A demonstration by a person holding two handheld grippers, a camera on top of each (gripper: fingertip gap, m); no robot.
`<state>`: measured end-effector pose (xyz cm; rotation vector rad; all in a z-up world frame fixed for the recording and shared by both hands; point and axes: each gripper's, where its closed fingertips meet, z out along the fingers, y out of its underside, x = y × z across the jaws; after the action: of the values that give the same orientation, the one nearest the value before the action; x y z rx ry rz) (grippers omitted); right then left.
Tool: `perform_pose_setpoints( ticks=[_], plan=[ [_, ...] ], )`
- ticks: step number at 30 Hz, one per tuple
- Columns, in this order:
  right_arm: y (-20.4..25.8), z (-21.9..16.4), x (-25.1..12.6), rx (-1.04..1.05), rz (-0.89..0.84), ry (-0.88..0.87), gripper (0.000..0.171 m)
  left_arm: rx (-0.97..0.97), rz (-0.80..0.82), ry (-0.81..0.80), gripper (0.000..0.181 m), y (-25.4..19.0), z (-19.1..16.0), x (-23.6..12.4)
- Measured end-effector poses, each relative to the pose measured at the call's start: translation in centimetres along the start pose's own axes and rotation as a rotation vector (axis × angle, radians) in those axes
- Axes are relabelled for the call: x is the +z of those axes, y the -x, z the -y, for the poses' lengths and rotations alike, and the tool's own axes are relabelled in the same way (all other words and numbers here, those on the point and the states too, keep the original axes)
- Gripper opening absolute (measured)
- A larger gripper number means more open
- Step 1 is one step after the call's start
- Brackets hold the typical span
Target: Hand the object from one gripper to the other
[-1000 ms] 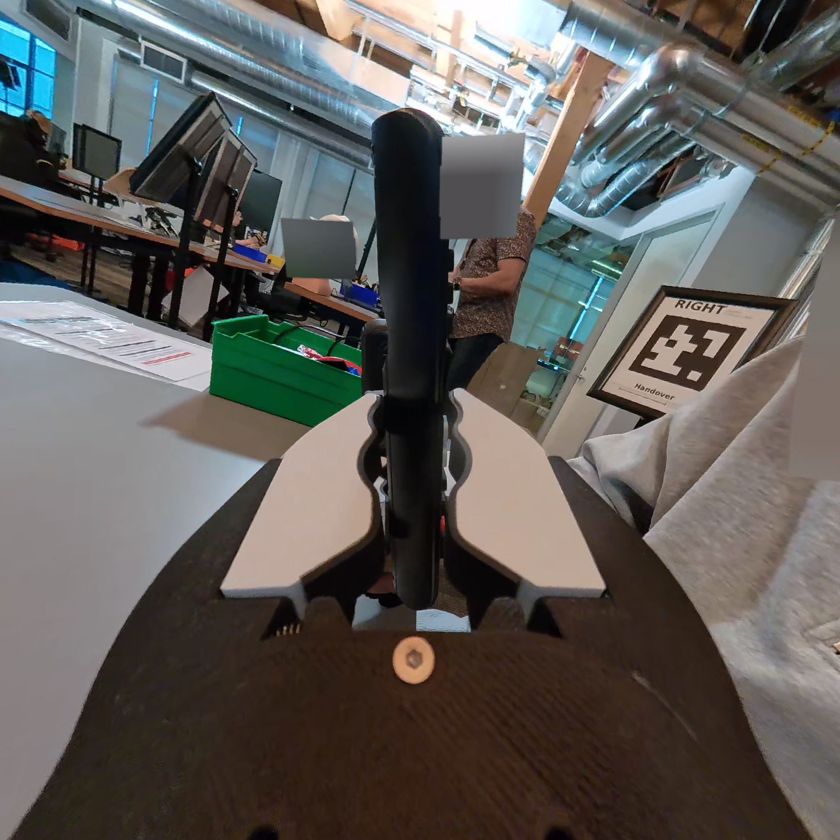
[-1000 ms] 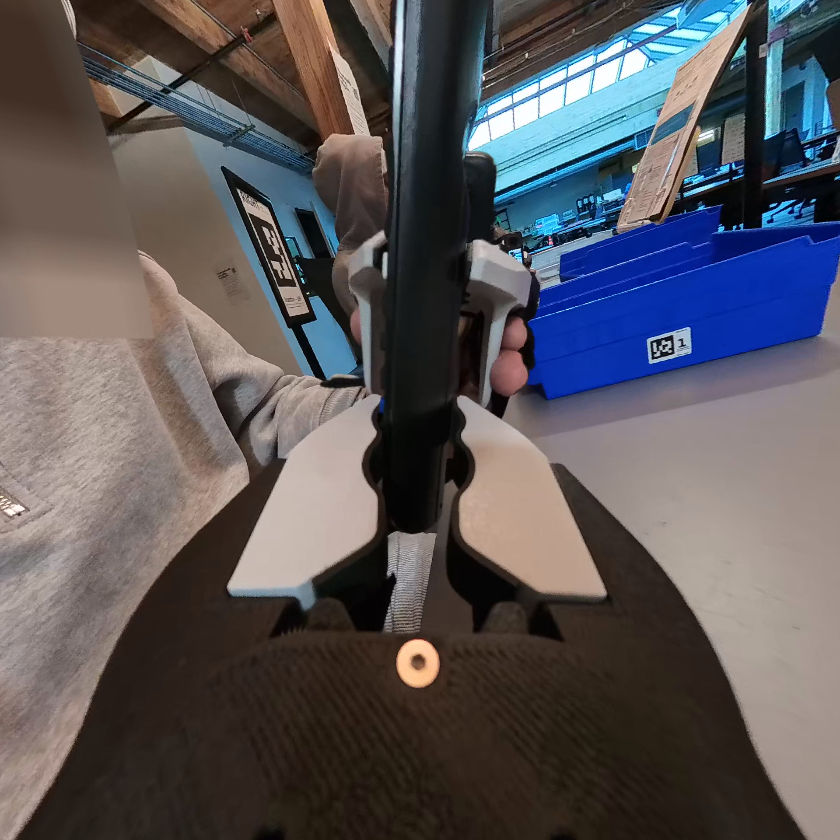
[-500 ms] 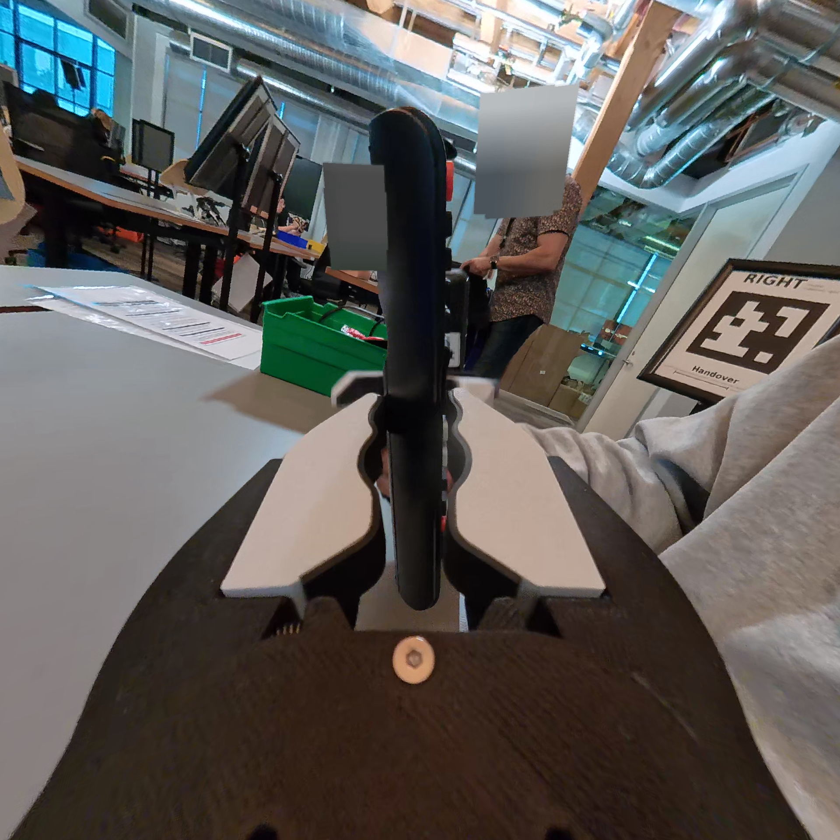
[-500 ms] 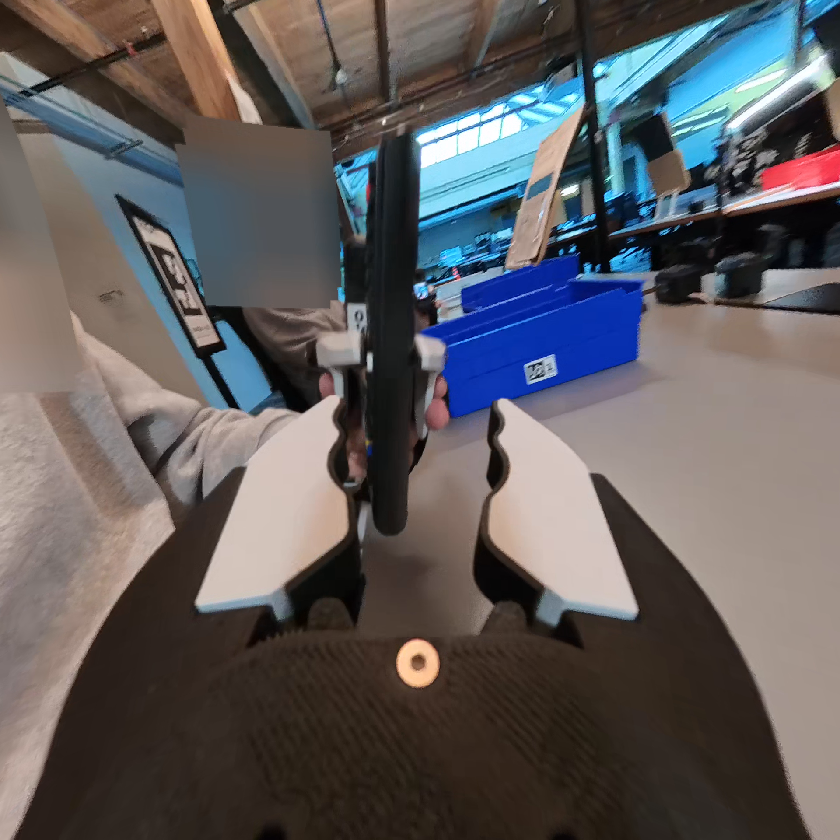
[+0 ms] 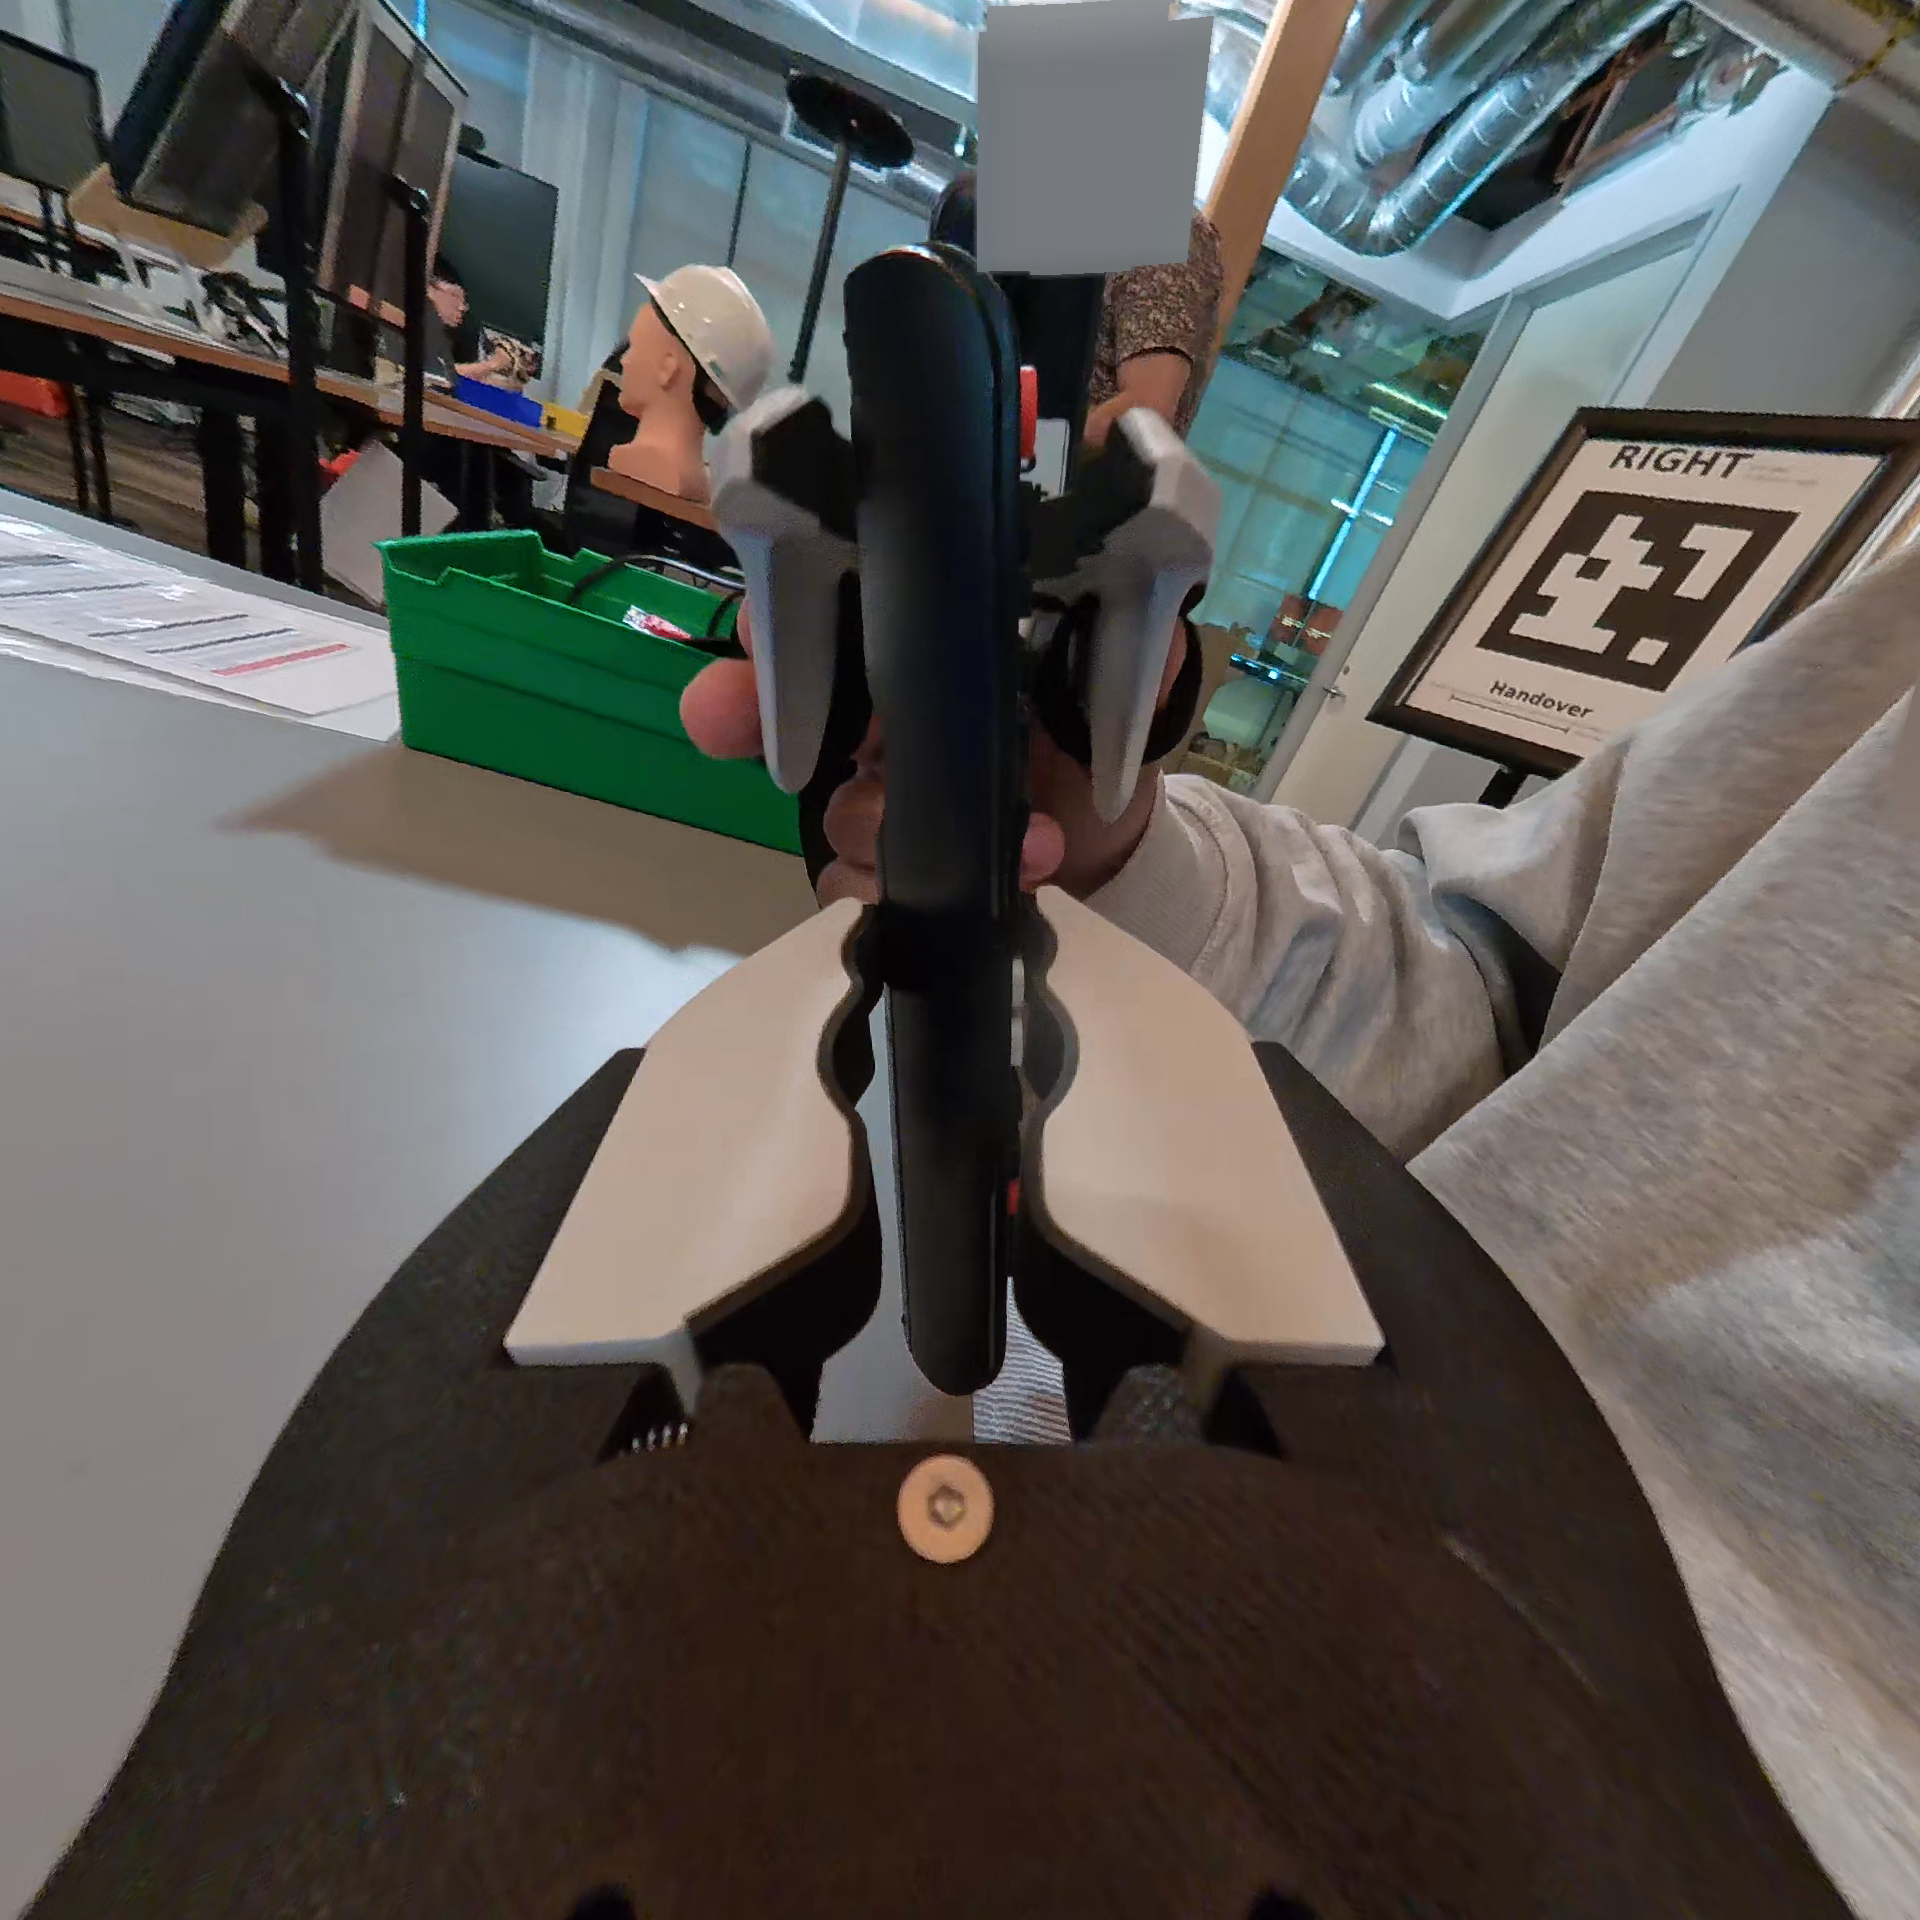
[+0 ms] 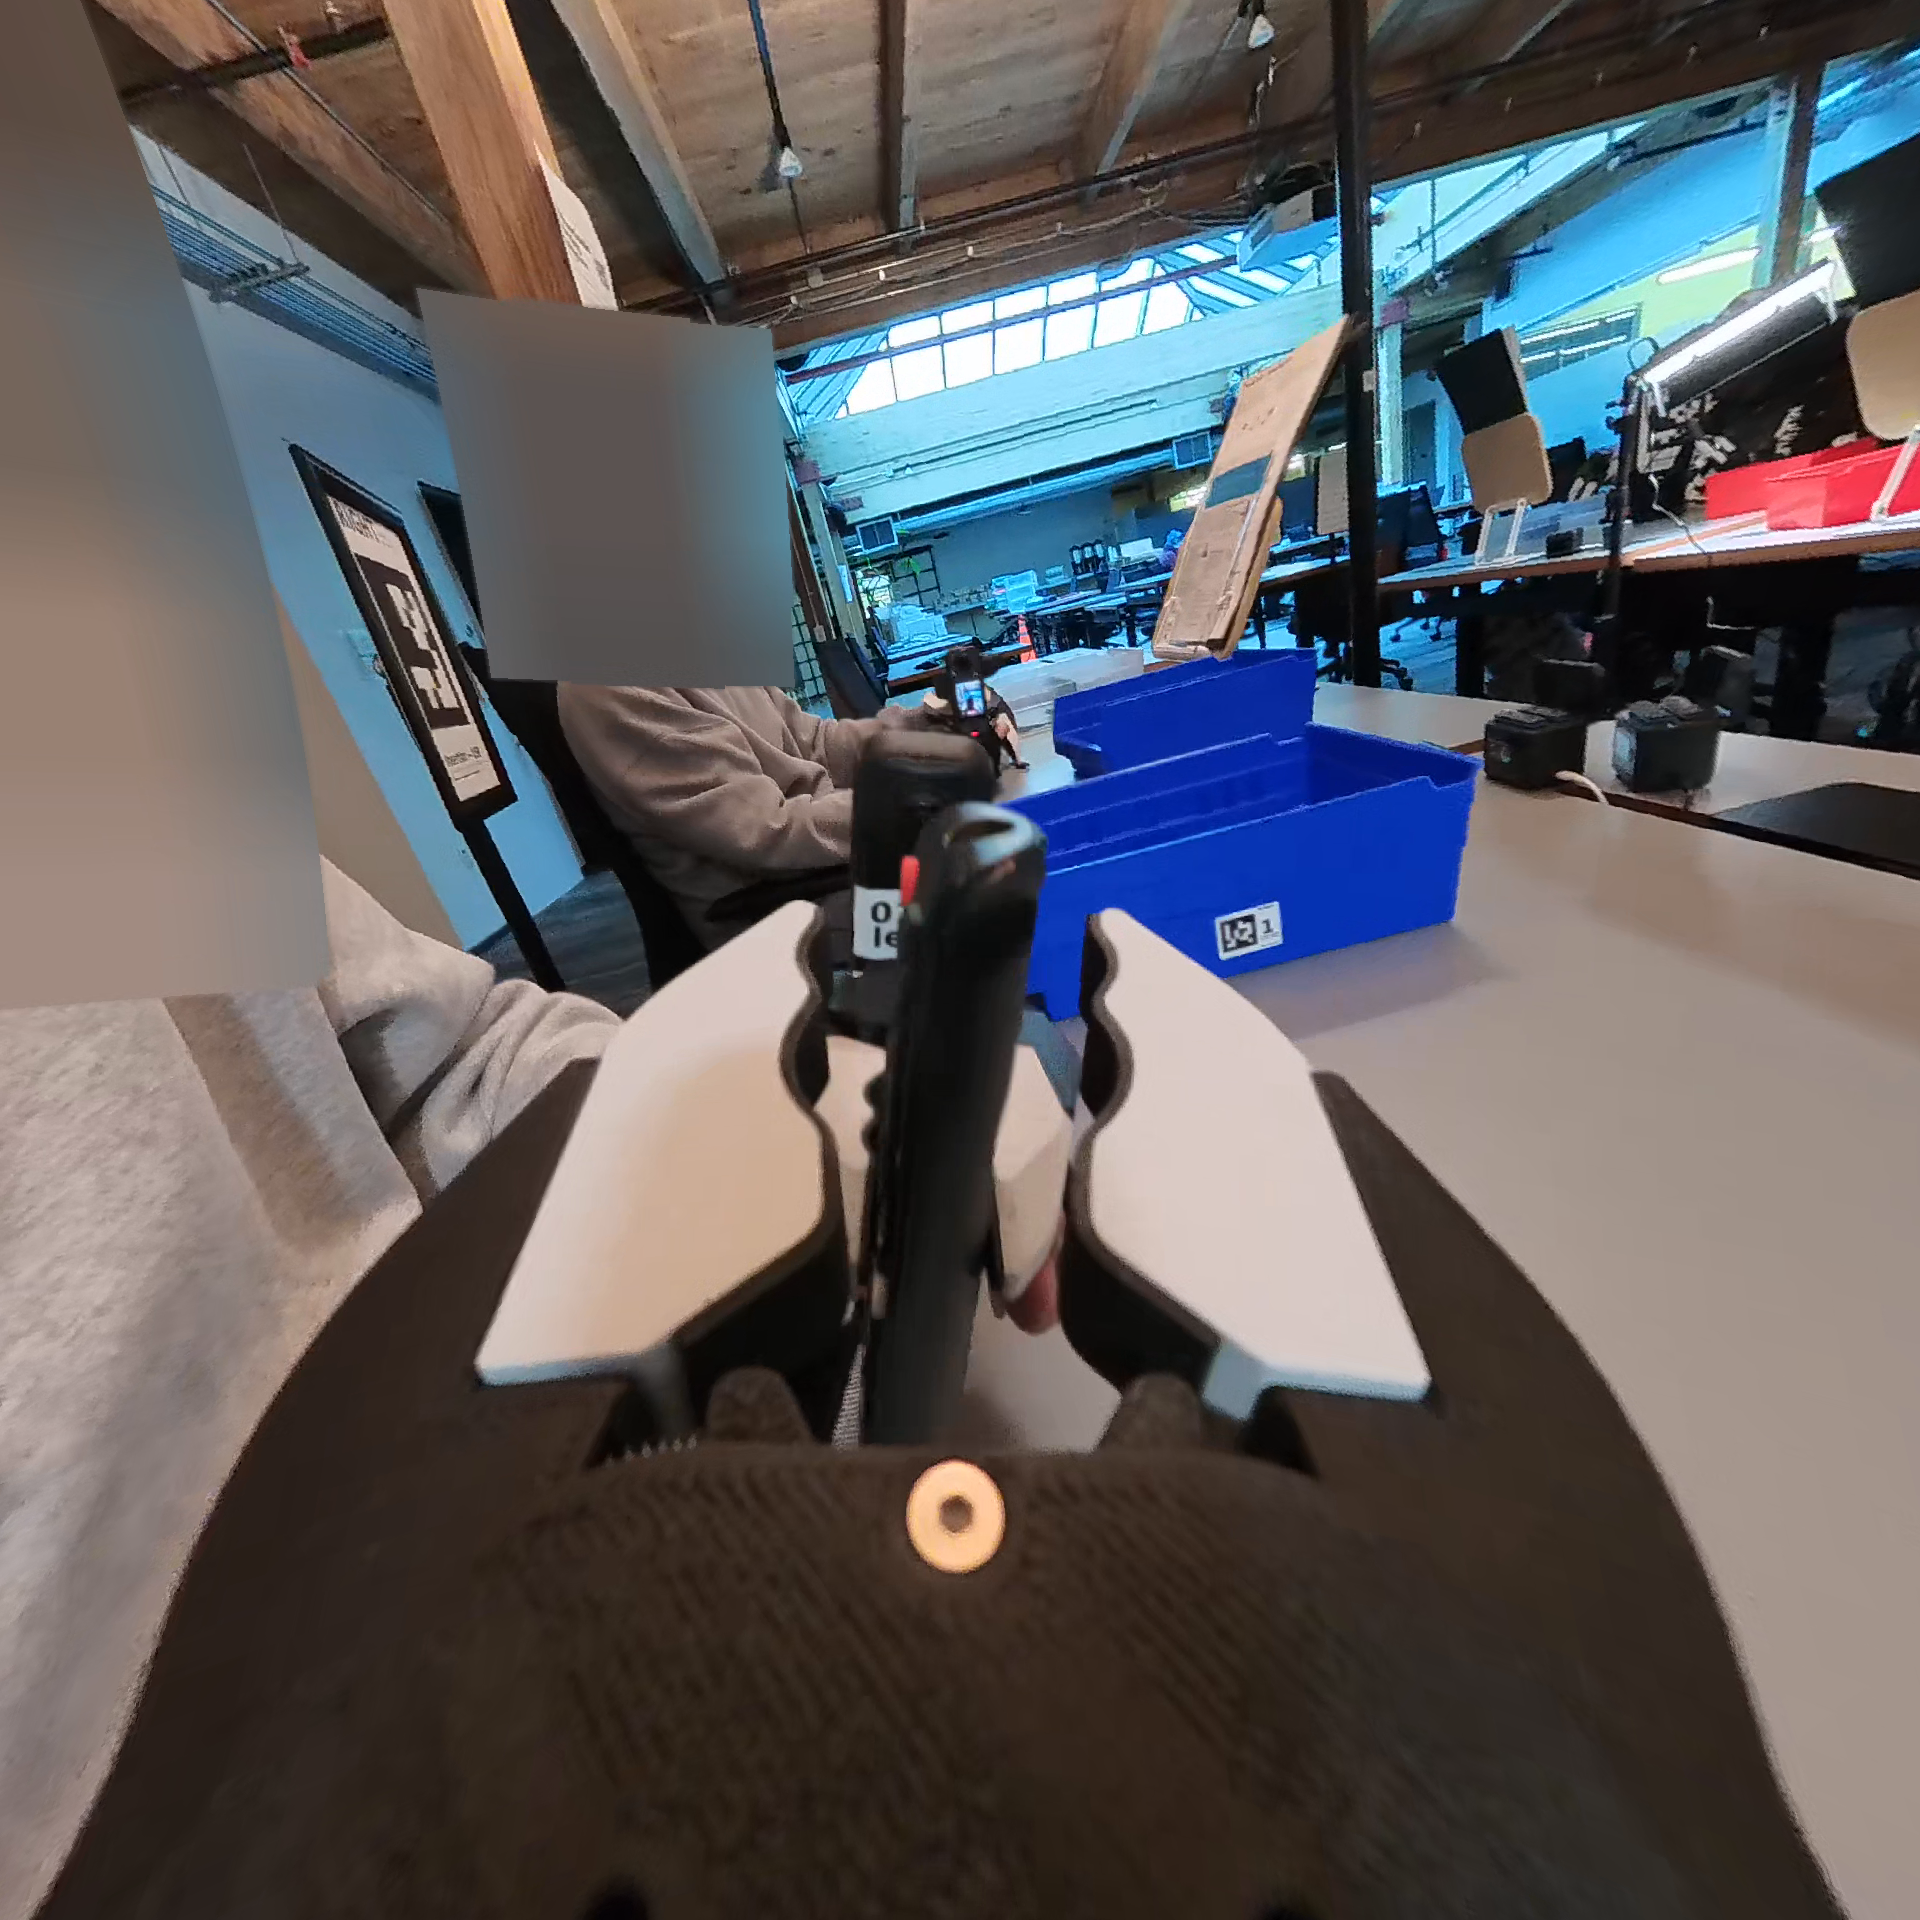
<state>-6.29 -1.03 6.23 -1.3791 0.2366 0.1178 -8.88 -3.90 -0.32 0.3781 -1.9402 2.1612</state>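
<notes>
The left gripper (image 5: 943,951) was clamped on the lower part of a black remote control (image 5: 940,748), which stood on edge and pointed up and away from it. The jaws pressed both flat sides, and small red buttons showed along the remote's right edge. Past it, the right gripper (image 5: 951,644) faced back with its grey fingers (image 5: 774,665) spread to either side of the remote's upper half, touching nothing that I could see. A bare hand (image 5: 862,810) and a grey sleeve (image 5: 1351,935) showed behind that gripper.

From the other side the story matched: the right gripper (image 6: 951,1029) stood open, its white fingers (image 6: 686,1143) well clear of the remote control (image 6: 951,1091) between them. The remote was off the grey table (image 6: 1610,1143), with a blue bin (image 6: 1351,862) near its far end and a green bin (image 5: 540,665) off to the other side.

By my reckoning, only one gripper had the remote now, and it held low, so the long top could lever it loose if the wrist jerked. The open fingers were close enough on both sides that a crooked retreat could clip the remote and twist it in the jaws. A slip would drop it onto the table.
</notes>
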Motion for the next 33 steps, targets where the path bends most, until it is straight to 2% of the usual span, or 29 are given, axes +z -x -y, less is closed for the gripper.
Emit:
perform_pose_setpoints(
  ticks=[5,8,14,18,22,28,33],
  plan=[
    [0.3,-0.4,0.5,-0.018,-0.012,0.048,0.042,0.014,-0.008,0.032,0.024,-0.2,-0.7,0.3],
    [0.1,-0.7,0.4,-0.013,-0.016,0.057,0.026,0.013,-0.005,0.031,0.024,-0.2,-0.7,0.3],
    [0.1,-0.7,0.3,-0.013,-0.019,0.071,0.025,-0.009,0.001,-0.005,0.025,0.1,-0.4,0.1],
    [-0.3,-0.6,0.1,-0.037,-0.045,0.082,0.024,-0.070,-0.002,-0.054,0.055,0.6,0.2,-0.1],
    [-0.7,0.1,-0.4,-0.046,-0.065,0.081,0.023,-0.071,0.037,-0.068,0.069,1.4,0.4,-0.5],
    [-1.5,2.9,-2.6,-0.107,-0.137,0.076,0.023,-0.082,0.068,-0.085,0.073,2.2,0.5,-0.9],
    [-2.9,8.4,-7.8,-0.204,-0.322,0.057,0.023,-0.112,0.077,-0.102,0.070,2.7,0.6,-1.2]
  ],
)
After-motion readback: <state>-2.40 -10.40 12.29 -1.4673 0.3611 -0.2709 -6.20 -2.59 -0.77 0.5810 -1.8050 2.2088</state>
